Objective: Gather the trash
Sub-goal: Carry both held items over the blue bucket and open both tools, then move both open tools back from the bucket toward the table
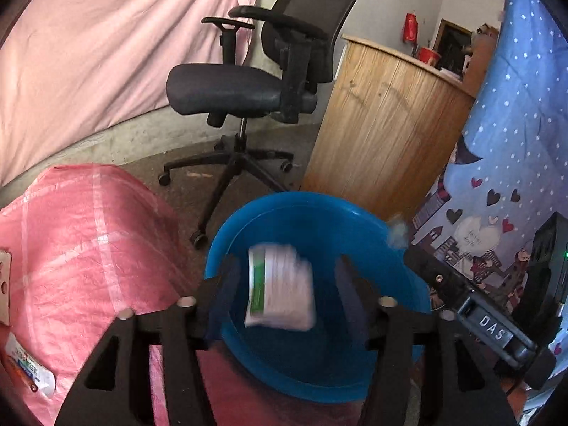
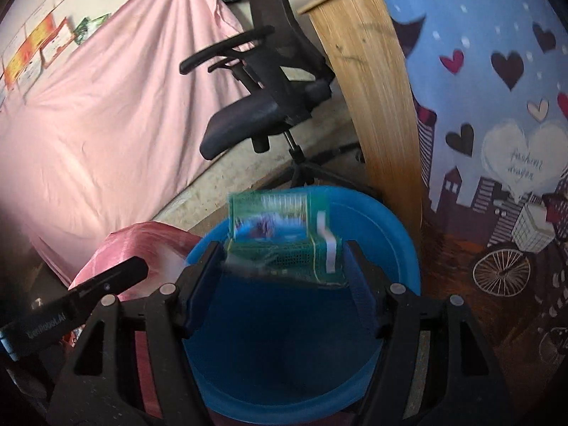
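Two tools over blue basin [image 1: 355, 220], left tool [image 1: 287, 277] spread around loose white packet [image 1: 280, 287], right tool [image 2: 284, 259] pinching green box [image 2: 284, 238].

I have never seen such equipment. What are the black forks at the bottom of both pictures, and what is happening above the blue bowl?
Each black fork is a hand-held gripper with two fingers; a person carries one in each hand. A camera on each gripper looks forward along its fingers, so each picture is one gripper's own view.

In the left view, the left gripper stands open above the round blue plastic basin. A blurred white packet with a green edge is between its fingers, touching neither, apparently dropping in.

In the right view, the right gripper has a blurred green printed box between its widely spread fingers; whether they grip it I cannot tell.

Behind stand a black office chair and a pink woven sack.
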Action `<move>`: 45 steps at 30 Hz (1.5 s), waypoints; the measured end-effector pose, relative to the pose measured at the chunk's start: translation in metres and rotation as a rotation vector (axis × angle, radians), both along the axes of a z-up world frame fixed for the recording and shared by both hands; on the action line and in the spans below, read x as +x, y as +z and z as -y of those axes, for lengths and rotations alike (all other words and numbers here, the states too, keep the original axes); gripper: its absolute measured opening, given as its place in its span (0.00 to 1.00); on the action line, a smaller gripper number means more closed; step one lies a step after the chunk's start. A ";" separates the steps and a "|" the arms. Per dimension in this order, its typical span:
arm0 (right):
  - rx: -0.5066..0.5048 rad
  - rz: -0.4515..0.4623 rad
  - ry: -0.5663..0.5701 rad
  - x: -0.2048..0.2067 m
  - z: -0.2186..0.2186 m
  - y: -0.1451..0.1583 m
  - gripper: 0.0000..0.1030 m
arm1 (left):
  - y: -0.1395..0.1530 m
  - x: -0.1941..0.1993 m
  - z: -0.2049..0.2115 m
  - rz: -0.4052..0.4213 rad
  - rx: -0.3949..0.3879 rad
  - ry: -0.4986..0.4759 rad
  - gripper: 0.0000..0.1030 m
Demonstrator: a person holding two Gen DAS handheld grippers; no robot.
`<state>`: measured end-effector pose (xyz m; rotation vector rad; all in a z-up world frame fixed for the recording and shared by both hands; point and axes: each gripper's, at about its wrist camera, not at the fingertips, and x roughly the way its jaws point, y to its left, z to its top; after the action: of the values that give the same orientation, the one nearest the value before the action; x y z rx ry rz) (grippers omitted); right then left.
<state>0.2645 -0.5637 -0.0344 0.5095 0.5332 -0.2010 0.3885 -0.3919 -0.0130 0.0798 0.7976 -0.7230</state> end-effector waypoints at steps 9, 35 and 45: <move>-0.028 0.058 -0.009 -0.007 -0.004 0.009 0.97 | 0.014 -0.012 -0.031 0.054 -0.089 0.129 0.55; -0.325 0.556 0.286 -0.034 -0.174 0.097 1.00 | 0.080 -0.136 -0.250 0.530 -0.157 0.682 0.97; -0.425 0.496 0.538 -0.020 -0.255 0.084 1.00 | 0.045 -0.164 -0.314 0.510 -0.039 0.776 0.97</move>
<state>0.2449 -0.3085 0.0491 -0.0180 0.1179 0.3198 0.2243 -0.0779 0.0324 -0.0796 0.2734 0.0314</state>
